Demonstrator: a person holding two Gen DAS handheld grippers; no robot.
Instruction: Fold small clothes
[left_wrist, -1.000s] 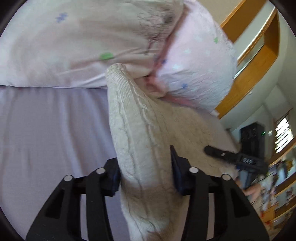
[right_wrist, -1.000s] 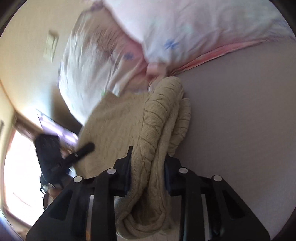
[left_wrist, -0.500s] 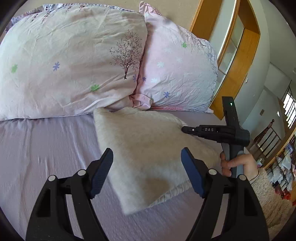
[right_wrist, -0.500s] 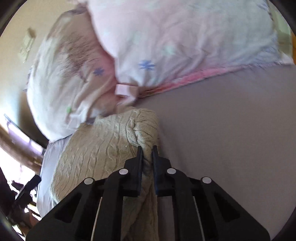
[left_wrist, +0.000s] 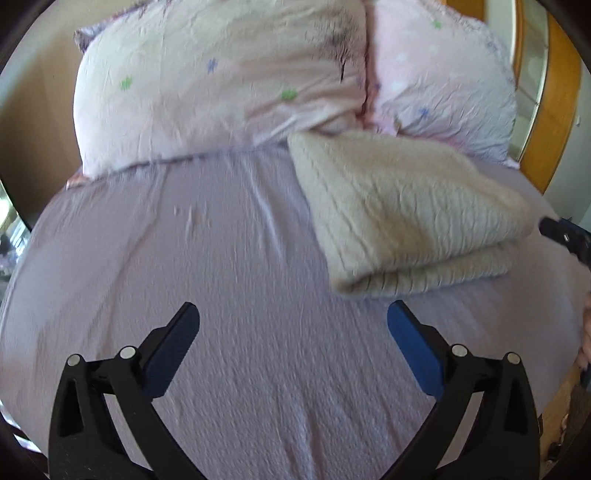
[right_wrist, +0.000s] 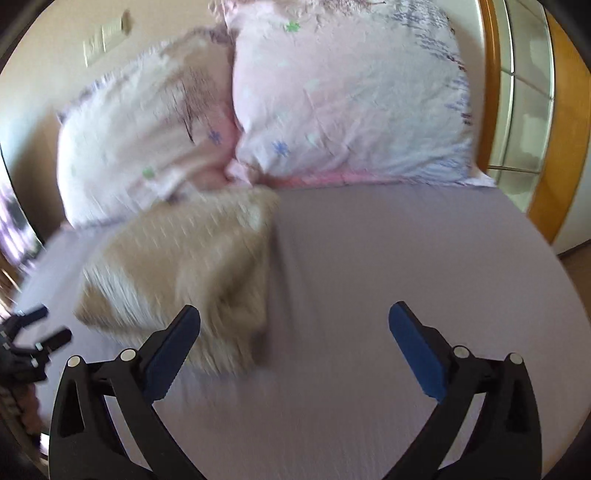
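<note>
Through my left wrist camera, my left gripper is now spread wide over bare sheet, having let go of the cream knit sweater it pinched a second ago; the sweater lies folded against the pillows. Through the right wrist camera, my right gripper has also opened wide and drawn back, with the blurred sweater beside its left finger. I judge this fold done, with nothing blocking either gripper.
</note>
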